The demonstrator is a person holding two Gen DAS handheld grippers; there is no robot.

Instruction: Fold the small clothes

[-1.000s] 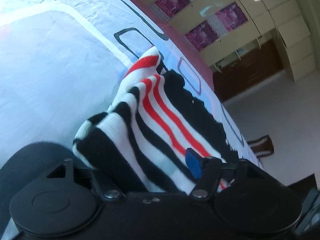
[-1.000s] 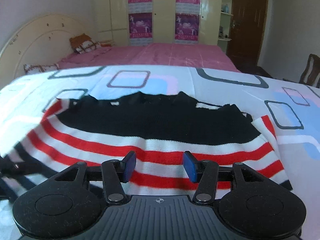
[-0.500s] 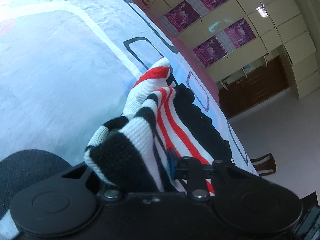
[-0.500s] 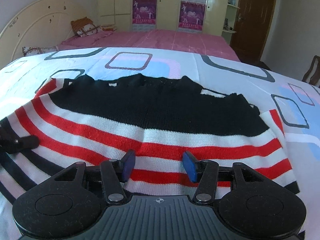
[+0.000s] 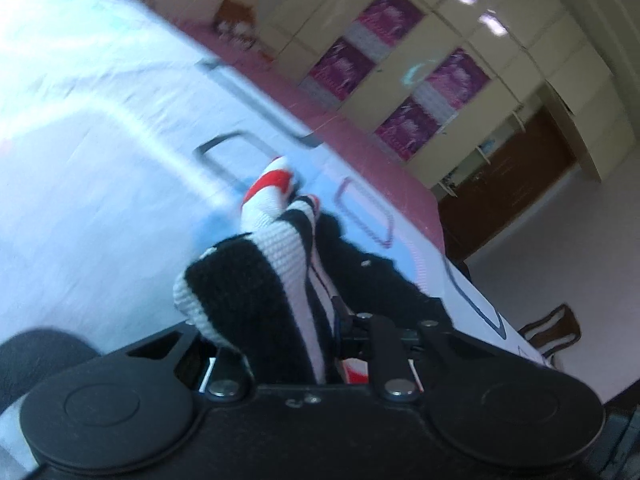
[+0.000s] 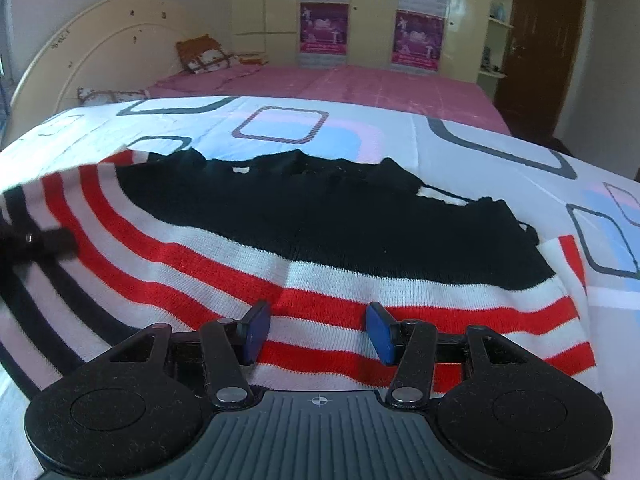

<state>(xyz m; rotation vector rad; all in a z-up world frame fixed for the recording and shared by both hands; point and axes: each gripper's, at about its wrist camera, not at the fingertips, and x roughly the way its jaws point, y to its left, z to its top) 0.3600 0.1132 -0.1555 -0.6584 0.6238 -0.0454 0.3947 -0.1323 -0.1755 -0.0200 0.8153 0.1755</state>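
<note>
A small knitted sweater, black at the top with red, white and black stripes, lies spread on the patterned bedsheet. My left gripper is shut on a bunched fold of the sweater at its left edge and lifts it off the sheet. That gripper also shows at the far left of the right wrist view. My right gripper is open and empty, its blue pads just above the striped hem.
The white sheet with rounded-square prints covers the near part of the bed, and a pink sheet lies beyond. Pillows sit by the headboard. Wardrobes with posters and a brown door stand behind.
My left gripper closed on the sweater's left edge and raised it, bunching the fabric between its fingers. My right gripper stayed open and moved a little closer over the hem.
</note>
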